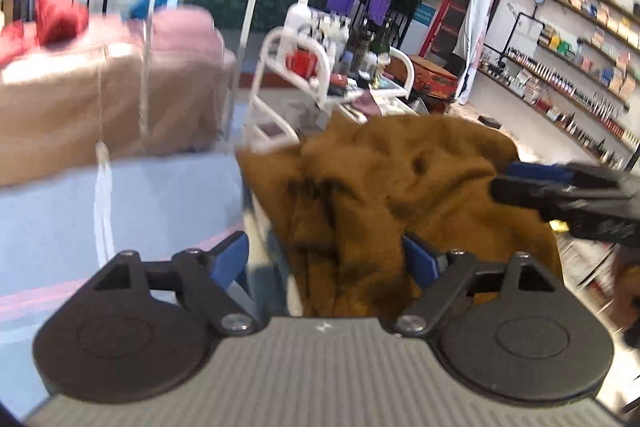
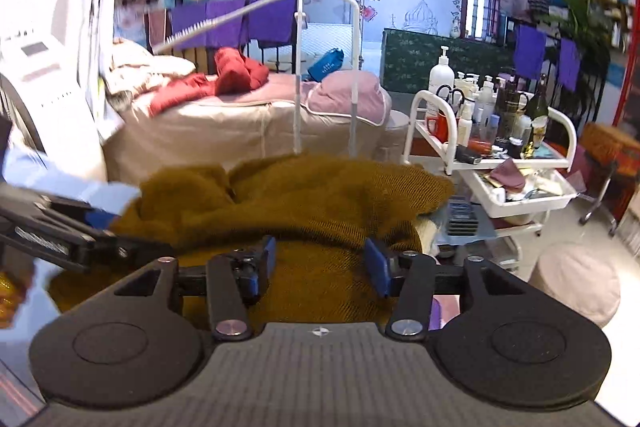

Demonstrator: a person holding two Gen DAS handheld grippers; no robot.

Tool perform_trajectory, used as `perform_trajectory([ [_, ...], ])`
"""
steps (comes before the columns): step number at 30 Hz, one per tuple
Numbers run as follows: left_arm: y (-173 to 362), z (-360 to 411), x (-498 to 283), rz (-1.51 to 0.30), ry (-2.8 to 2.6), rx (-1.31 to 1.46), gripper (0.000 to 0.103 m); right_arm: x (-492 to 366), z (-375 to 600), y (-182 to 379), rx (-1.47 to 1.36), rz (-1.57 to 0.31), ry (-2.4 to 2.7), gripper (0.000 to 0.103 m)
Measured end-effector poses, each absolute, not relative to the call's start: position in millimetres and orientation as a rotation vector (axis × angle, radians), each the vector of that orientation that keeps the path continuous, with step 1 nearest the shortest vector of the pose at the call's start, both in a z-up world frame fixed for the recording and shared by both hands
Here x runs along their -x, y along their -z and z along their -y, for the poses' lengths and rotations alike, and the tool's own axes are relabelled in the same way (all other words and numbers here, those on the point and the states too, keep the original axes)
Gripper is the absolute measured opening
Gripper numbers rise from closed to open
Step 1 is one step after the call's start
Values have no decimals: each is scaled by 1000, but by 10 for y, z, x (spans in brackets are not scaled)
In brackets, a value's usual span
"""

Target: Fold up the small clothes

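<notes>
In the left wrist view, the left gripper (image 1: 326, 259) fills the bottom of the frame with its blue-padded fingers (image 1: 230, 259) spread wide. A mustard-brown garment (image 1: 400, 187) sits crumpled in the centre and lower right, bunched between the fingers and pressing against the right-hand pad; whether the pads actually pinch any cloth cannot be told, since the left pad stands apart from the fabric. The right gripper (image 1: 500, 185) reaches in from the right edge, its tip lying over the garment's right side; its opening cannot be judged from here. Behind, at centre, stands a white trolley (image 1: 280, 75) loaded with bottles, and a massage bed (image 1: 112, 99) with a pink cover occupies the upper left. Shelves of goods (image 1: 568, 75) line the upper right.

In the right wrist view, the right gripper (image 2: 320, 263) sits at bottom centre, fingers moderately apart, with the garment (image 2: 304, 203) heaped across the middle of the frame and its cloth lying between the two blue pads. Neither pad visibly squeezes the fabric. The left gripper (image 2: 100, 223) enters from the left edge, touching the garment's left end. The bed (image 2: 240, 115) lies behind in the upper middle, with red cloth (image 2: 236, 71) on it, and the trolley (image 2: 492, 147) stands at the right.
</notes>
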State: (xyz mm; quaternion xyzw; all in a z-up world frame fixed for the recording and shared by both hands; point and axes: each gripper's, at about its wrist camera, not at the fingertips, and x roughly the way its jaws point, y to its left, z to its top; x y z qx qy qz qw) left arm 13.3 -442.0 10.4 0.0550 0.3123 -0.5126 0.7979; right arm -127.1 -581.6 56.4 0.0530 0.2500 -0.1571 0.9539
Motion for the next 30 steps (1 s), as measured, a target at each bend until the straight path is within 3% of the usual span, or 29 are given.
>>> perform_trajectory([
  [1,-218,4360,-89,-629,1103,-144,91,1287,5782,-677,-121,-503,320,103],
  [2,-316,4282,-29,-588,1105,-169,103,1300,5709,-789,-127,-502,328,103],
  [5,-713,3954,207,-458,1072,-222,103,1285,5415,-980,-62,-554,375,103],
  [8,-932,3734,397,-447,1014,-267,103,1295,5226,-1084,-30,-637,451,103],
  [15,-893,3599,671,-556,977,-379,103,1159,5044,-992,-95,-800,440,103],
  [30,-850,3756,641,-537,921,-406,103,1301,4937,-884,-137,-829,461,103],
])
